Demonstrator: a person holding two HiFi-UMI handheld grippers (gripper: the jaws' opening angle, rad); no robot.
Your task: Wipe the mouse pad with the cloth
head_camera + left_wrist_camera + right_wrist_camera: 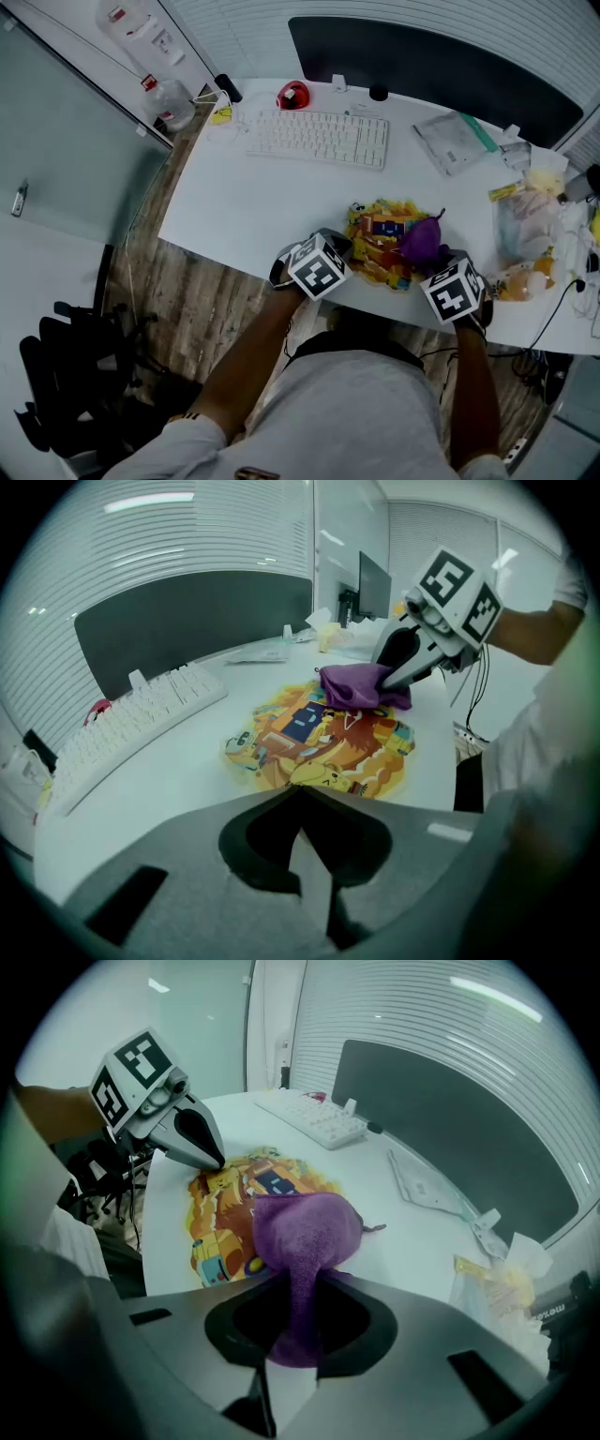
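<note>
The left gripper, jaws closed on nothing, is resting its tips at the near edge of the mouse pad, a thin, flat printed sheet likely to slide on the smooth desk. The right gripper is pinching a bunched fold of the purple cloth, which looks soft, light and fuzzy and is draping onto the pad.

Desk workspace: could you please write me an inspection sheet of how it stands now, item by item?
Surface: white desk, no spill seen.
Job's things: colourful mouse pad lies flat near the front edge; purple cloth rests on its right part.
Clutter: white keyboard, red object behind it, plastic packet, bags at right.
Grippers: left gripper shut, empty, tip at the pad's edge; right gripper shut on the purple cloth.
Cables: black cable hangs at the desk's right.
Surroundings: dark panel, wood floor, black chair.
</note>
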